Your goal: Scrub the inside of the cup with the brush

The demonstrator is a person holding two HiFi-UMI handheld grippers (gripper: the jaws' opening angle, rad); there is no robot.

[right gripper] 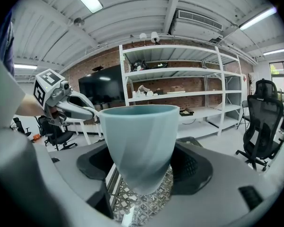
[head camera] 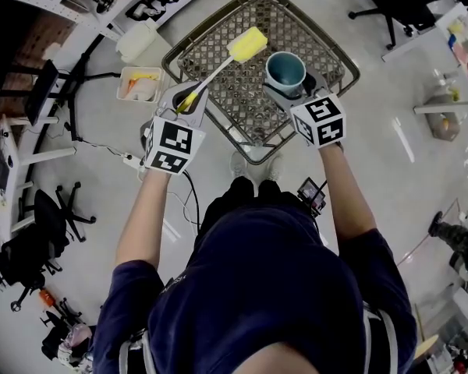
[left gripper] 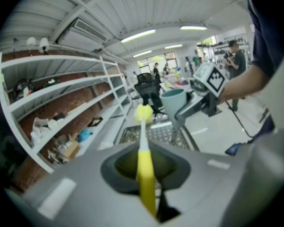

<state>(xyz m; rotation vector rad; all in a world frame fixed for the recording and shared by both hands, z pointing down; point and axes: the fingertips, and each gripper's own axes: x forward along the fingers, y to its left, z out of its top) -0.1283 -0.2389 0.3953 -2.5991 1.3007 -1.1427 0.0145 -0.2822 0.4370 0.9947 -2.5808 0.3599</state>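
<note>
Two grippers are held out in front of a person point(head camera: 257, 287) in a dark blue top, whose head is cut off by the bottom edge of the head view. The left gripper point(head camera: 189, 104) has its tongs squeezed tight on the yellow handle of the brush point(head camera: 218, 70). The low end of that handle is hidden inside the tongs. The brush points up and away, and its soft yellow head hangs in the air near the cup, not inside it. The right gripper point(head camera: 290, 92) has its tongs clamped on the lower part of the cup point(head camera: 285, 72). The cup is blue-green and upright, with its mouth open to the top, and it is held up over the table. From above, the tongs cover its bottom. Under both tools is a wire mesh table point(head camera: 242, 104) with a rim that has round corners, and the grippers hide part of its near edge. Farther off on the pale floor point(head camera: 390, 139) is a small white tray point(head camera: 139, 84) with things in it too small to tell. Black office chairs point(head camera: 58, 213) stand around, some cut off by the edge. Long shelves point(left gripper: 61, 98) run along a brick wall. People far back in the room are too blurry to make out.
</note>
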